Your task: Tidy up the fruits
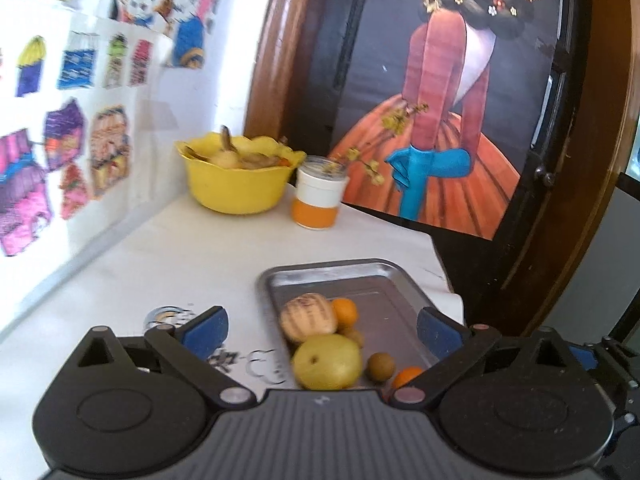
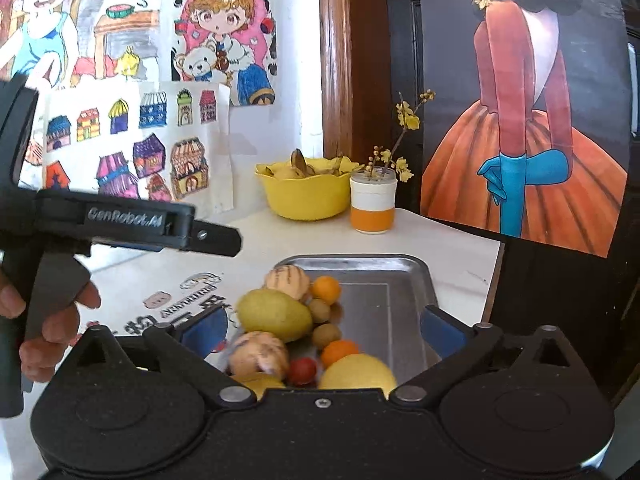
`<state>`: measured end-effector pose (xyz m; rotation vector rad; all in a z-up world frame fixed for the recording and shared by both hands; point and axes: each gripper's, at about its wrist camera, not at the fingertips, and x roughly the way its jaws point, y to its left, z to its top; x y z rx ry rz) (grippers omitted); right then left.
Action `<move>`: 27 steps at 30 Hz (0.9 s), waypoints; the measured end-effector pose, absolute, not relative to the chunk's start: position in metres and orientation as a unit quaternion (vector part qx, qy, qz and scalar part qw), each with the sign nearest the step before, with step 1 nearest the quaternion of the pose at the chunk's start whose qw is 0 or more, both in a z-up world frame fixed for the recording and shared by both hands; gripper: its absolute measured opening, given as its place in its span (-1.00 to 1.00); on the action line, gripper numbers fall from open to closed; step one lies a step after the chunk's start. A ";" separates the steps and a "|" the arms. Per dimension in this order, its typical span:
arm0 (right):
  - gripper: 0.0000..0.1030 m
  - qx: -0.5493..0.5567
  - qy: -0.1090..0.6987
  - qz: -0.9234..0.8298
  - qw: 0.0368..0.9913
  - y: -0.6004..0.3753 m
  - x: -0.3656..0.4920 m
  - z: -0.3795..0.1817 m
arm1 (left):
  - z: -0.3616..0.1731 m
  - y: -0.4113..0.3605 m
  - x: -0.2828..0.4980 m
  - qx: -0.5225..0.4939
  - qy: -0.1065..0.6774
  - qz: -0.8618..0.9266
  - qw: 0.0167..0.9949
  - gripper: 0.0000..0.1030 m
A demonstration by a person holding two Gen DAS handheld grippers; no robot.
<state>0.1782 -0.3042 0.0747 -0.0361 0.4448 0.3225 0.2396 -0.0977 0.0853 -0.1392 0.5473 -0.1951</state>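
Both claws, left gripper (image 1: pixel 322 330) and right gripper (image 2: pixel 324 326), hang spread wide and empty above the metal tray (image 2: pixel 384 280), where pear (image 2: pixel 274 314), oranges and small fruits sit bunched along its left side, apparently gathered for sorting.

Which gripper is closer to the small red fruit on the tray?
The right gripper. The red fruit lies just beyond its open jaws, low in its view. The left gripper is off to that fruit's left side, and its own view does not show the fruit.
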 end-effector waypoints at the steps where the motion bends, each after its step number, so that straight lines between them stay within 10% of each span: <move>1: 0.98 -0.012 0.216 0.156 0.964 -0.304 0.174 0.076 | 0.086 -0.095 0.235 -0.065 0.266 -0.094 0.957 0.99; 27: 0.99 0.009 0.143 0.096 0.985 -0.276 0.089 0.085 | 0.079 -0.040 0.129 -0.080 0.187 -0.052 0.978 0.99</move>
